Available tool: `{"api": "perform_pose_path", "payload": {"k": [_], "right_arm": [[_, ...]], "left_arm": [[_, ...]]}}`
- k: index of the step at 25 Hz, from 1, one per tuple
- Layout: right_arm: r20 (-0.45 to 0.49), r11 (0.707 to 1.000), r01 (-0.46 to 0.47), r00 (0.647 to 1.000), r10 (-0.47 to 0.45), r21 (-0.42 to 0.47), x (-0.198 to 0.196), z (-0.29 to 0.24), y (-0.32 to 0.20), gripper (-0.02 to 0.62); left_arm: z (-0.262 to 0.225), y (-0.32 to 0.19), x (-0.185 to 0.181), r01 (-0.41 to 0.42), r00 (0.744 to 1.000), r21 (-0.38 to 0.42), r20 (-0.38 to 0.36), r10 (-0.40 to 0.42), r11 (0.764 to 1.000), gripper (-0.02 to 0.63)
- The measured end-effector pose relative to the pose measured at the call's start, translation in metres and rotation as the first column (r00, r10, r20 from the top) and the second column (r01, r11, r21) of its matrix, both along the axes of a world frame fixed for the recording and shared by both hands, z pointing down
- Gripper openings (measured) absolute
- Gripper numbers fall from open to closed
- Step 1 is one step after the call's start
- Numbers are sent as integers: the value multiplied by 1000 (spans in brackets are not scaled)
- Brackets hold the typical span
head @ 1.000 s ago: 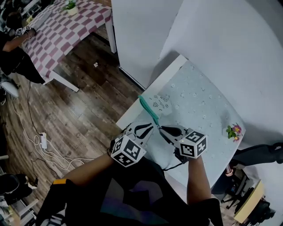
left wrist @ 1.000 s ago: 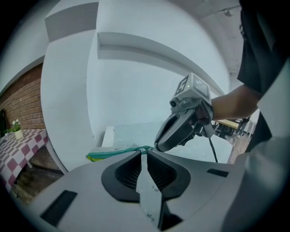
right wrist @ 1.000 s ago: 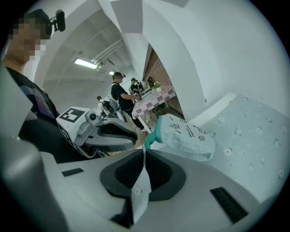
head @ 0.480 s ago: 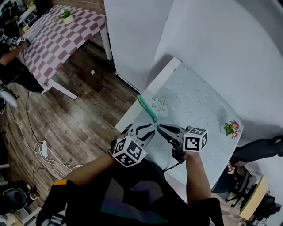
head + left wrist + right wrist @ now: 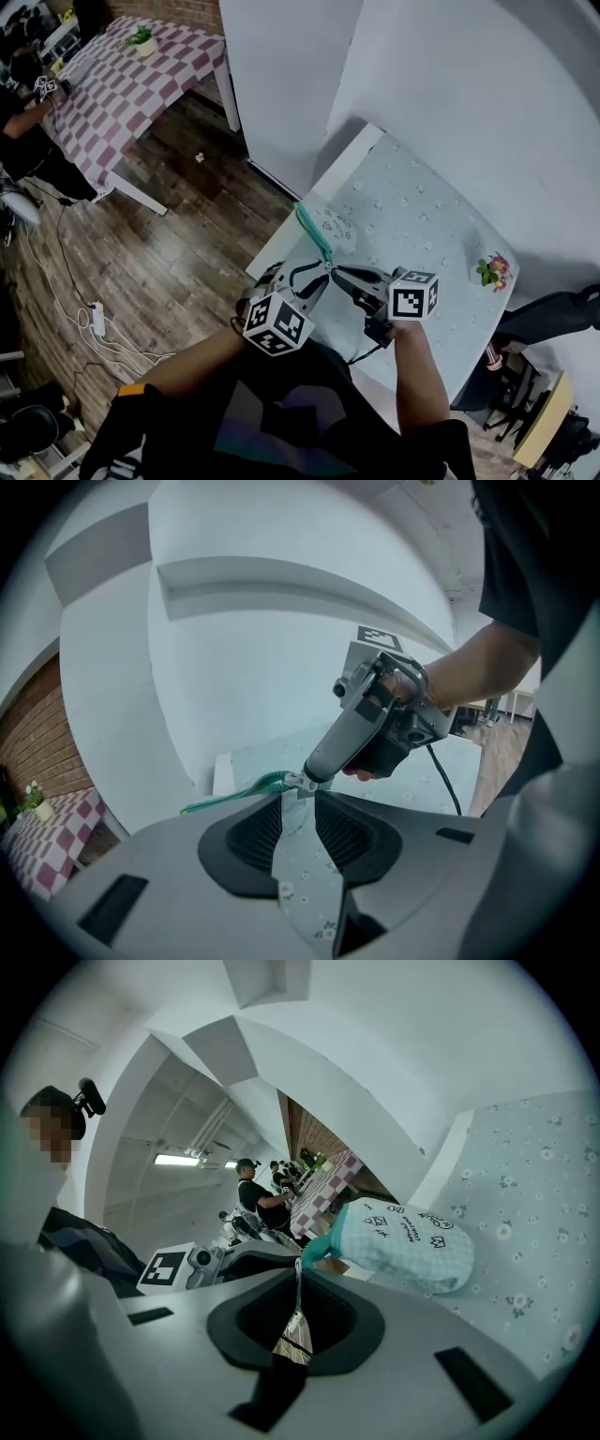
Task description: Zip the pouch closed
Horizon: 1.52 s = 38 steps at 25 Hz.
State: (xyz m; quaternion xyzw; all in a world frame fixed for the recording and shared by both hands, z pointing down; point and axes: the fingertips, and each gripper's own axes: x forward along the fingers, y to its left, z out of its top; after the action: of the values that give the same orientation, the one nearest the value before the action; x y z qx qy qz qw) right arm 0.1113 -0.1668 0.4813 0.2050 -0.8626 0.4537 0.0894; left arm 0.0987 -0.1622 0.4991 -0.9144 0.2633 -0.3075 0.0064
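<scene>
A pale teal checked pouch [image 5: 330, 225] with a green zipper edge lies near the left edge of the flowered table [image 5: 422, 216]. Both grippers meet at its near end. My right gripper [image 5: 336, 271] is shut on the thin zipper pull [image 5: 297, 1302], and the pouch [image 5: 408, 1241] lies just beyond its tips. My left gripper [image 5: 322, 270] has its tips at the green zipper end [image 5: 272, 782]. Its jaws stand a little apart, with tablecloth showing between them. I cannot see whether its pads press the pouch. The right gripper [image 5: 305, 782] reaches in from the upper right in the left gripper view.
A small pot of flowers [image 5: 494, 272] stands at the table's right edge. White wall panels rise behind the table. On the wooden floor to the left are cables [image 5: 94, 319] and a checked table [image 5: 131, 75], with a person [image 5: 28, 131] beside it.
Both grippers stay at the pouch's near end. The right gripper has rolled, so its marker cube shows a different face. The pouch has barely moved.
</scene>
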Motion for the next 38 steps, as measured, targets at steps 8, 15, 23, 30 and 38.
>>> {"api": "perform_pose_path", "payload": {"k": [8, 15, 23, 30, 38], "right_arm": [[-24, 1000, 3, 1000, -3, 4, -1, 5, 0, 34], [-16, 1000, -10, 1000, 10, 0, -2, 2, -2, 34], [-28, 1000, -21, 999, 21, 6, -2, 0, -5, 34], [-38, 1000, -24, 999, 25, 11, -4, 1, -2, 34], [28, 999, -30, 999, 31, -21, -4, -5, -1, 35]], "left_arm": [[-8, -5, -3, 10, 1000, 23, -24, -10, 1000, 103], [-3, -3, -4, -3, 1000, 13, -12, 3, 1000, 101], [-6, -5, -3, -10, 1000, 28, -15, 11, 1000, 101], [-7, -3, -4, -15, 1000, 40, -8, 15, 999, 101], [-5, 2, -1, -27, 1000, 43, 10, 26, 999, 101]]}}
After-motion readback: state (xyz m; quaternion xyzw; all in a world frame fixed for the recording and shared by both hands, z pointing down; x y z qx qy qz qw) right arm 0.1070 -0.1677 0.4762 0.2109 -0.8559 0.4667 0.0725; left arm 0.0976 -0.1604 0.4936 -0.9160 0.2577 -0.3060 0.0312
